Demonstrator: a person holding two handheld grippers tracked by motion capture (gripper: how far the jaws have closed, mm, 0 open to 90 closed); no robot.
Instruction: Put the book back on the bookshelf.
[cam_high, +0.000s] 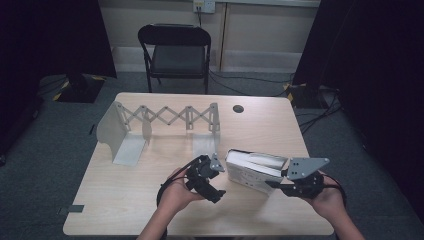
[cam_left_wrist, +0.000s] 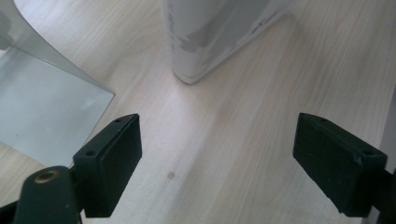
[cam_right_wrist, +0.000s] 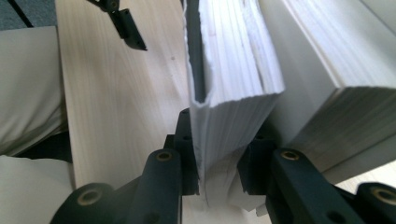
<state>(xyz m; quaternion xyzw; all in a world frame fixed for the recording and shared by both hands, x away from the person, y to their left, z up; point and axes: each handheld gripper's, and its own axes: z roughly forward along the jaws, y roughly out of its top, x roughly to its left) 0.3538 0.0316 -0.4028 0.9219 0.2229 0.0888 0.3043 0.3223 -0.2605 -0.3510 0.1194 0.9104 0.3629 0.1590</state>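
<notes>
Right gripper (cam_high: 276, 184): matte black jaws clamped on the nearest white book (cam_right_wrist: 233, 84); grey three-cornered plate on top; at the table's near right.
Clamped book: soft white cover, ridged page block, spine edge pinched between the pads; a second, thicker white book (cam_right_wrist: 327, 70) lies just beside it in the right gripper view.
Books' place: a white pile (cam_high: 252, 169) on the near right part of the table, between the two grippers, leaning up toward the right one.
Left gripper (cam_high: 218, 192): flat black rubbery pads (cam_left_wrist: 109, 165) standing wide apart, nothing between them; near centre, just left of the pile.
Table (cam_high: 125, 200): pale wood-grain top, rounded corners.
Bookend rack (cam_high: 160, 120): grey sheet metal, bent end plates joined by a scissor lattice, at the far left part of the table.
Chair (cam_high: 175, 52): black folding frame, padded seat, beyond the table.
</notes>
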